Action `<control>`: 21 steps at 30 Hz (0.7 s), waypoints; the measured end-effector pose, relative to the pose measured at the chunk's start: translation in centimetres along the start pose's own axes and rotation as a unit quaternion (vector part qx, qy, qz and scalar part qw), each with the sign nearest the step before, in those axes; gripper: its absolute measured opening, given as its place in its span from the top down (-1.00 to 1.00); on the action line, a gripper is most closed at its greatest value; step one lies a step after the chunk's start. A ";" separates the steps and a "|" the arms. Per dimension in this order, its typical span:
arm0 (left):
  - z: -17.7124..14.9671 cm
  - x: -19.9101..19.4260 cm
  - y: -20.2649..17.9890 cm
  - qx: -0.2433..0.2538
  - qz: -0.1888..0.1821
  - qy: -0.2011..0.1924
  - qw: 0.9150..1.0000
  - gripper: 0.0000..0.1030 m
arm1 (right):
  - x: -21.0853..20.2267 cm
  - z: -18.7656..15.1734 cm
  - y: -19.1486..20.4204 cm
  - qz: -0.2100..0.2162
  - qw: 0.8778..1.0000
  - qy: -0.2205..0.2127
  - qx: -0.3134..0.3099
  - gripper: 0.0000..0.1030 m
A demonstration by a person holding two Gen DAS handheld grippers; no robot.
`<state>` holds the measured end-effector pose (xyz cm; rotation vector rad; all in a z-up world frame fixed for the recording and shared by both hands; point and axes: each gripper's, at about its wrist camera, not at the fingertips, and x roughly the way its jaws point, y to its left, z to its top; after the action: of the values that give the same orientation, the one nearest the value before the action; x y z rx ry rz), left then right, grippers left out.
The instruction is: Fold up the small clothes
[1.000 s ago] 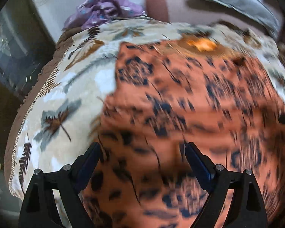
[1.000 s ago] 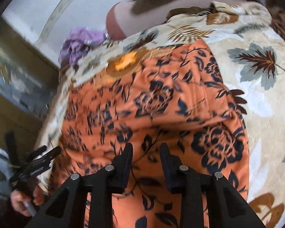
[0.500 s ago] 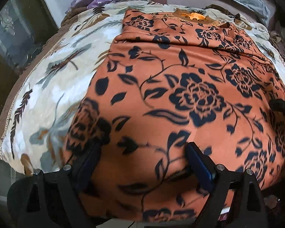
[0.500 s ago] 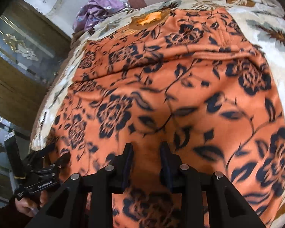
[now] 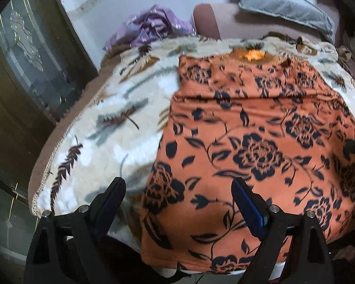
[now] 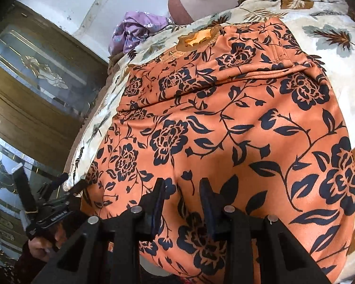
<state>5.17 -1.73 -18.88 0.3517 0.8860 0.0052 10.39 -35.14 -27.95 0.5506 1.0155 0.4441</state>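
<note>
An orange garment with a dark blue flower print (image 5: 255, 146) lies spread flat on a cream leaf-patterned blanket (image 5: 120, 127), with a fold line across its far part. It fills most of the right wrist view (image 6: 224, 127). My left gripper (image 5: 178, 194) is open wide over the garment's near left corner and holds nothing. My right gripper (image 6: 182, 196) has its fingers a narrow gap apart over the near edge; no cloth shows pinched between them. The left gripper also shows at the lower left of the right wrist view (image 6: 52, 203).
A crumpled purple cloth (image 5: 151, 28) lies at the blanket's far left edge. A grey pillow (image 5: 281, 4) rests on a brown bolster (image 5: 224, 21) at the back. A dark wooden door with glass panels (image 5: 28, 54) stands to the left. The blanket's near edge (image 5: 42, 184) drops off.
Both grippers have drawn back toward the near edge. The garment, blurred and moving a second ago, now lies flat. The left stays wide open, the right narrowly parted.
</note>
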 end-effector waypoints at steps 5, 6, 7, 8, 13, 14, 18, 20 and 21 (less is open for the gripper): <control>0.6 -0.6 -0.5 0.005 0.002 -0.009 1.000 -0.78 | 1.8 -0.5 0.8 -0.019 0.999 0.027 -0.028 0.36; 0.5 -0.6 -0.6 0.004 0.002 -0.008 1.000 -0.78 | 2.2 -0.6 1.1 -0.021 0.999 0.035 -0.034 0.36; 0.5 -0.6 -0.7 0.003 0.001 -0.008 1.000 -0.78 | 2.4 -0.7 1.2 -0.024 0.998 0.038 -0.039 0.36; 0.4 -0.6 -0.8 0.003 0.001 -0.007 1.000 -0.78 | 2.6 -0.9 1.4 -0.028 0.998 0.041 -0.045 0.36; 0.3 -0.4 -0.9 -0.001 0.003 -0.002 1.000 -0.78 | 2.9 -1.2 1.6 -0.032 0.997 0.043 -0.058 0.36; 0.3 -0.3 -0.8 -0.001 0.003 -0.001 1.000 -0.78 | 2.8 -1.2 1.5 -0.029 0.997 0.044 -0.055 0.36; 0.1 0.1 -0.8 -0.006 0.001 0.006 1.000 -0.78 | 2.8 -1.3 1.5 -0.029 0.997 0.045 -0.058 0.35; 0.1 0.2 -0.8 -0.006 0.003 0.008 1.000 -0.78 | 2.9 -1.3 1.6 -0.030 0.997 0.046 -0.059 0.35; 0.1 0.2 -0.7 -0.007 0.003 0.008 1.000 -0.78 | 2.9 -1.3 1.6 -0.030 0.997 0.046 -0.059 0.35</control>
<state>5.25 -2.43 -19.20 0.3414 0.9006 0.0197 10.44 -31.92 -29.43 0.3954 1.0838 0.4761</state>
